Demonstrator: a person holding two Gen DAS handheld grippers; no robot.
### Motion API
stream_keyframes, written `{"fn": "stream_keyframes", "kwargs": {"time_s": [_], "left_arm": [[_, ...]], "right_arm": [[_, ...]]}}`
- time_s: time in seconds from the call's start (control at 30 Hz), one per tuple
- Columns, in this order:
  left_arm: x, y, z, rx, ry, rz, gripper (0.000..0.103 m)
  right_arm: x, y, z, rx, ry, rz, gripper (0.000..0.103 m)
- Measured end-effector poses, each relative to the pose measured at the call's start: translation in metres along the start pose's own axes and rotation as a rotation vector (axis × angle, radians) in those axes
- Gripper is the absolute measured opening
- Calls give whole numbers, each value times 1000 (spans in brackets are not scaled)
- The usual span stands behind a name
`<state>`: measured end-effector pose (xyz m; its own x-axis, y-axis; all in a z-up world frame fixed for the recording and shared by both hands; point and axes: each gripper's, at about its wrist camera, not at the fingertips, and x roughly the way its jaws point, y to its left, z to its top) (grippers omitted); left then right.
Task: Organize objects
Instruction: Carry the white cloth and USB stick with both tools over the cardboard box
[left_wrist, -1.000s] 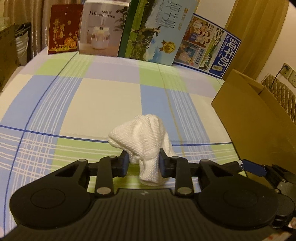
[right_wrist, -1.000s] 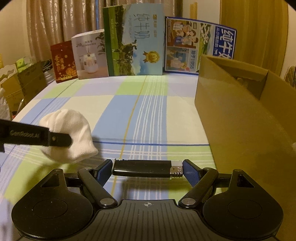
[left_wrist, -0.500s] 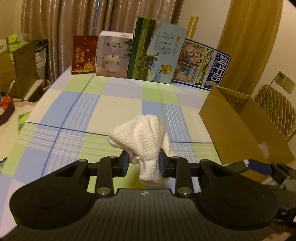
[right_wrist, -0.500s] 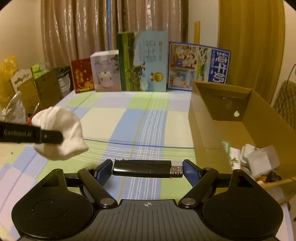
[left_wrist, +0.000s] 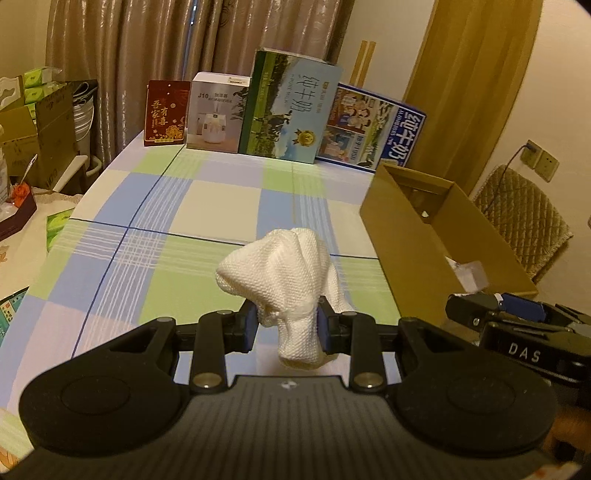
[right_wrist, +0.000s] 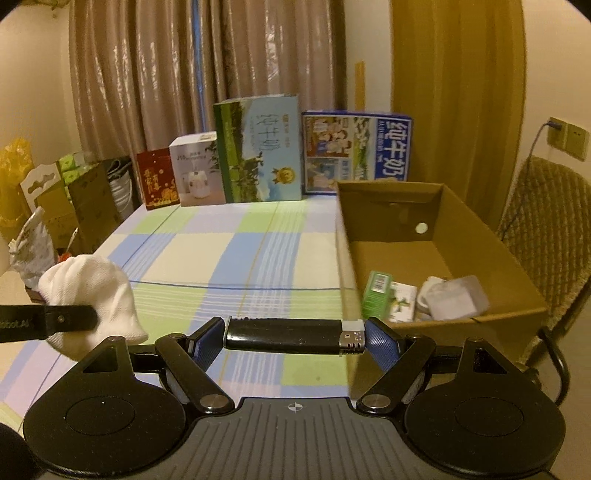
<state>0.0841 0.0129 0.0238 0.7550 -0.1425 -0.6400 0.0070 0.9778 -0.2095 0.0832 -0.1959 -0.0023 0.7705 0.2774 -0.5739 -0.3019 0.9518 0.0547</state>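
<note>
A bunched white cloth (left_wrist: 280, 280) hangs above the checked tablecloth, pinched low down by my left gripper (left_wrist: 285, 328), which is shut on it. The right wrist view shows the same white cloth (right_wrist: 88, 291) at the left. A black lighter (right_wrist: 291, 335) with a silver cap lies crosswise between the blue pads of my right gripper (right_wrist: 294, 336), which is shut on its two ends. An open brown cardboard box (right_wrist: 476, 236) stands to the right, holding a green packet (right_wrist: 376, 295) and white wrapped items (right_wrist: 452, 297). From the left wrist, the cardboard box (left_wrist: 410, 243) lies right of the cloth.
Upright cartons and gift boxes (left_wrist: 288, 110) line the far edge of the table. A woven chair (right_wrist: 550, 229) stands right of the box. Cardboard boxes and bags (left_wrist: 33, 133) crowd the floor at the left. The checked tablecloth (left_wrist: 177, 229) stretches ahead.
Both grippers have risen well above the table, each still holding its object. The inside of the cardboard box has come into view.
</note>
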Motion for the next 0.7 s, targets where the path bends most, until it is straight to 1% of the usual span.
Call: {"fn": "stream_keyframes", "kwargs": {"time_s": [0.3,0.53,0.7], "left_arm": [[-21,-30,-15,53,3,-33,26],[-26,-51,-19,80,4,-82,26],[-23,-65,-21,94,23,-116,27]], "right_arm": [[-28,-20,-8,18,-6,-27,79],[-42,-37,-10,22,-1,-54,79],[-48,-50,-11,45,-1,-71,79]]}}
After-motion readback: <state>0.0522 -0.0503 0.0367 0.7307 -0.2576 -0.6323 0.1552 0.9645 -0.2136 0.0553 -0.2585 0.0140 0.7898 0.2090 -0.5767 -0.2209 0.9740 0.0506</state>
